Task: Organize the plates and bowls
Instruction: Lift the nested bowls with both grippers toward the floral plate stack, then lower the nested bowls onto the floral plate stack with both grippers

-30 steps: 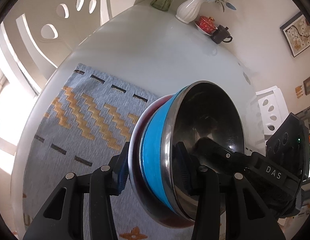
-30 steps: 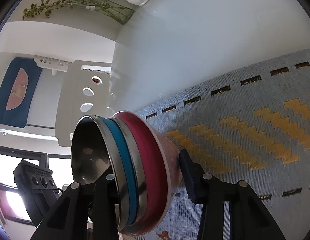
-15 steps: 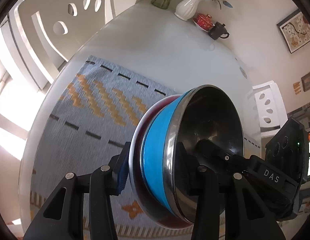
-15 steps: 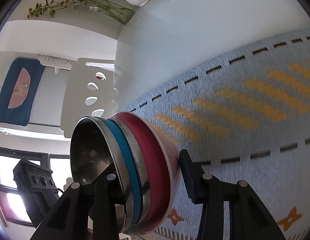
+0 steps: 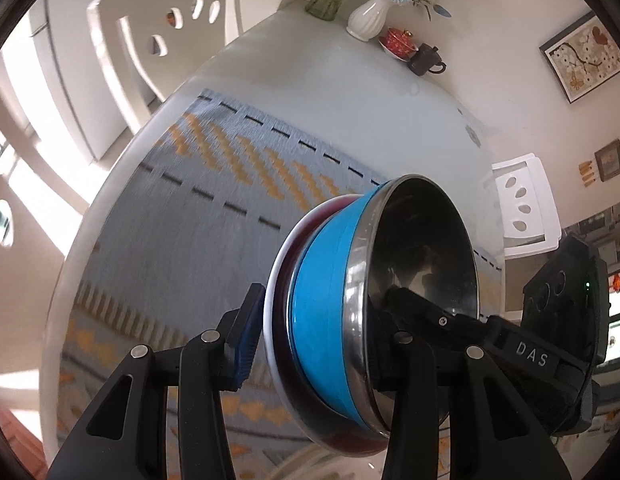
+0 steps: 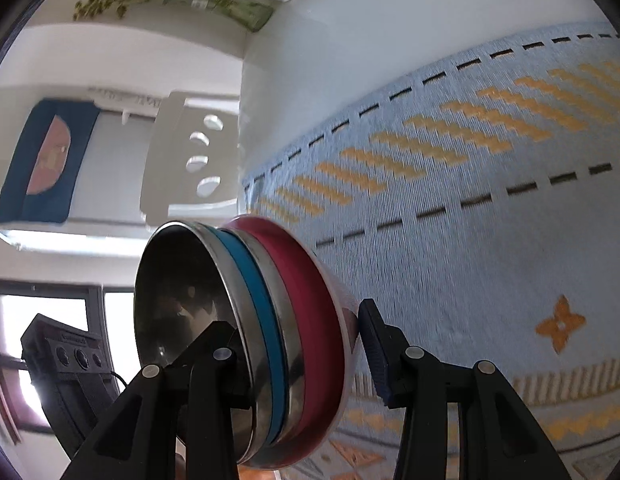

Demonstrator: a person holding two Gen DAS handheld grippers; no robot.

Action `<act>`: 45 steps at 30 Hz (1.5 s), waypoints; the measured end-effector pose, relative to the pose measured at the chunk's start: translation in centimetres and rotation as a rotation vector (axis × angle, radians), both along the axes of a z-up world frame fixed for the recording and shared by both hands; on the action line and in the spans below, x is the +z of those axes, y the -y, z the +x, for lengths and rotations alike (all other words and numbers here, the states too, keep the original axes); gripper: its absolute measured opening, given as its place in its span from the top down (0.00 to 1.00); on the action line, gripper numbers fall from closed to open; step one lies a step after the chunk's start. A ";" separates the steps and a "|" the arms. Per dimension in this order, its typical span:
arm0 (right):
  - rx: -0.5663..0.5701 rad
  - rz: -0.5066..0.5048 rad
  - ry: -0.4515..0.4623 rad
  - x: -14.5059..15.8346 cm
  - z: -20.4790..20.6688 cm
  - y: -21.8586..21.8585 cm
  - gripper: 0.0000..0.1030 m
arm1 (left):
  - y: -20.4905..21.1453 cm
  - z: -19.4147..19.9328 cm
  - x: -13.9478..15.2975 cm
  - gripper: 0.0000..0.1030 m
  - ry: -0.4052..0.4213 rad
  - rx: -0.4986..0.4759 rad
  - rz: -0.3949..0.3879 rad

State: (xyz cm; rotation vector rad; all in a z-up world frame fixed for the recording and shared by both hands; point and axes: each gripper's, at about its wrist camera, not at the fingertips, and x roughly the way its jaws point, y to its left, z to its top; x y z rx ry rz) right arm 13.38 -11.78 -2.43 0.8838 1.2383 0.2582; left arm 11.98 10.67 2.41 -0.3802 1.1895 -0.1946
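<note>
A nested stack of bowls [image 5: 322, 320] hangs tilted on its side above the table: a steel bowl [image 5: 422, 240] innermost, then a blue one, another steel one [image 6: 290, 340], and a red bowl [image 6: 314, 320] with a white outside. My left gripper [image 5: 318, 324] is shut on one side of the stack, one finger inside the steel bowl and the blue pad [image 5: 246, 332] against the outer bowl. My right gripper [image 6: 298, 340] is shut on the opposite rim in the same way. Each view shows the other gripper's black body behind the stack.
Below lies a blue woven mat [image 6: 470, 240] with yellow zigzags on a white table [image 5: 330, 92]. At the table's far end stand a white vase [image 5: 368, 20], a glass vase, a red cup [image 5: 398, 40] and a dark teapot [image 5: 426, 60]. White chairs [image 5: 522, 208] flank the table.
Both grippers have risen together with the bowl stack and drifted across the mat. The table looks farther off and more of the mat's near border shows. The grips have not changed.
</note>
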 end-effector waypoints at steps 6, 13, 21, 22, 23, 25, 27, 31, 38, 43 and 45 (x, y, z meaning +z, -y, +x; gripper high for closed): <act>0.098 -0.003 -0.003 1.8 -3.6 1.1 0.58 | 0.8 -4.8 1.6 0.63 0.015 0.046 -0.022; 0.183 -0.023 0.000 3.3 -7.7 2.4 0.58 | 3.1 -10.3 2.8 0.63 0.023 0.079 0.002; 0.279 -0.100 -0.032 4.0 -12.8 3.4 0.58 | 3.5 -16.5 0.5 0.61 -0.044 0.142 -0.056; 0.289 -0.100 -0.035 3.8 -13.3 3.4 0.58 | 3.5 -17.1 0.2 0.61 -0.047 0.152 -0.055; 0.302 -0.096 -0.043 3.4 -13.8 3.4 0.58 | 3.4 -17.7 -0.2 0.61 -0.052 0.162 -0.048; 0.328 -0.095 -0.061 2.6 -14.7 3.1 0.58 | 3.4 -18.7 -1.0 0.62 -0.072 0.172 -0.040; 0.337 -0.069 -0.070 1.7 -15.5 2.9 0.58 | 3.4 -19.4 -1.6 0.63 -0.083 0.180 -0.040; 0.363 -0.057 -0.102 0.0 -17.0 2.8 0.58 | 3.5 -20.9 -2.3 0.63 -0.091 0.194 -0.039; 0.418 -0.079 -0.143 -2.7 -18.8 2.6 0.58 | 4.1 -22.8 -4.5 0.63 -0.101 0.208 -0.031; 0.442 -0.141 -0.137 -3.4 -19.4 2.1 0.58 | 4.6 -23.3 -5.3 0.63 -0.093 0.198 -0.006; 0.445 -0.156 -0.136 -3.5 -19.5 2.0 0.58 | 4.6 -23.4 -5.5 0.63 -0.089 0.188 -0.010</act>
